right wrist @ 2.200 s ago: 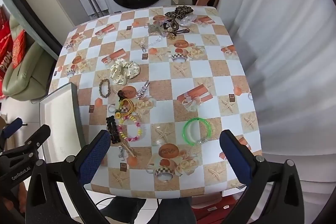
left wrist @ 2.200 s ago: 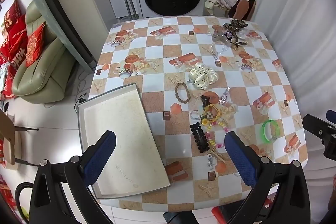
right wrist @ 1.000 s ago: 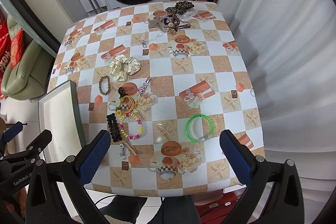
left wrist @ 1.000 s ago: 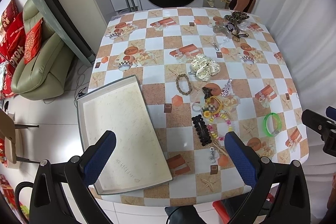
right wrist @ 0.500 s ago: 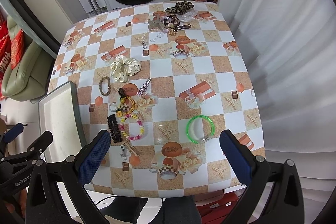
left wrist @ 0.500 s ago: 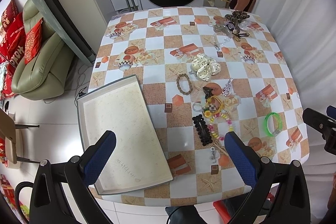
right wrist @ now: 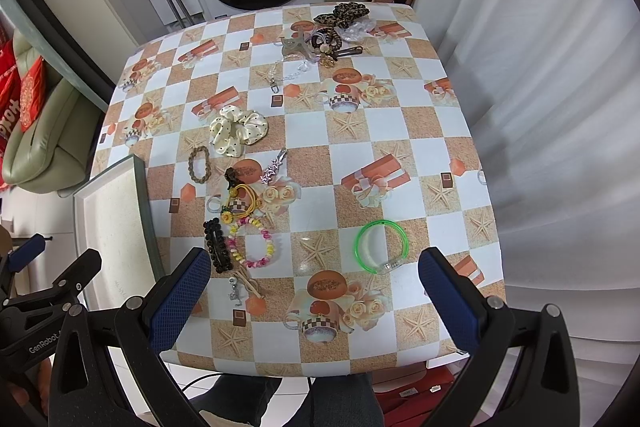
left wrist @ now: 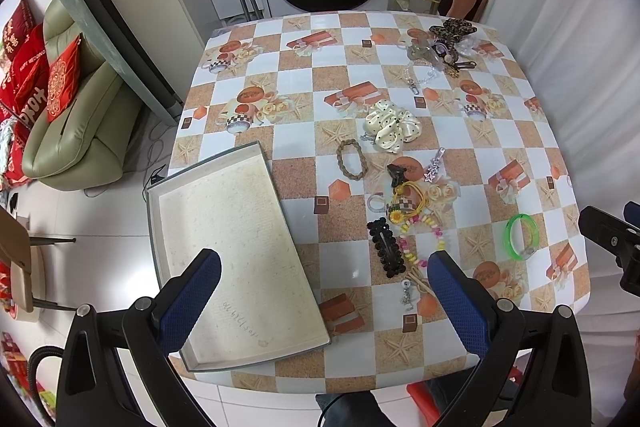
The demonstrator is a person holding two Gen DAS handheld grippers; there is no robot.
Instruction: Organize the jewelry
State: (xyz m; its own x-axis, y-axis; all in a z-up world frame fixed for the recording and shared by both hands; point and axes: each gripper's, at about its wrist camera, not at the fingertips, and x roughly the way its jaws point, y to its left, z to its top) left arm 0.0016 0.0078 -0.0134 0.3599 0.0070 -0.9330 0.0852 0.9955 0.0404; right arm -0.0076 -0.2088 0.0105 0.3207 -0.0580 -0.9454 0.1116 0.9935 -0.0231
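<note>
- Left wrist view: the left gripper (left wrist: 320,291) hovered above the near edge of the worktop (left wrist: 352,75), its blue fingers (left wrist: 192,295) spread wide and holding nothing.
- A shallow grey tray (left wrist: 154,223) lay on the near left of the worktop, overhanging its left edge, with nothing inside.
- Right of the tray the jewelry was scattered: a brown braided bracelet (left wrist: 351,159), a cream dotted scrunchie (left wrist: 392,131) just beyond it, a black hair clip (left wrist: 386,247) near the fingers, and a pastel bead bracelet (left wrist: 420,239) touching a yellow tangle of hair ties (left wrist: 408,201).
- A green bangle (left wrist: 520,237) lay apart, near the right edge.
- A leopard-print bow (left wrist: 452,29) sat with a small pile at the far right corner.
- Right wrist view: the right gripper (right wrist: 316,287) hovered over the near edge, fingers (right wrist: 448,295) wide apart and empty.
- The green bangle (right wrist: 382,246) lay between the fingers, slightly further off, touching neither.
- The black hair clip (right wrist: 216,246) lay just beyond the left finger, the tray (right wrist: 140,187) further left.
- The left gripper (right wrist: 52,287) showed at the near left.
</note>
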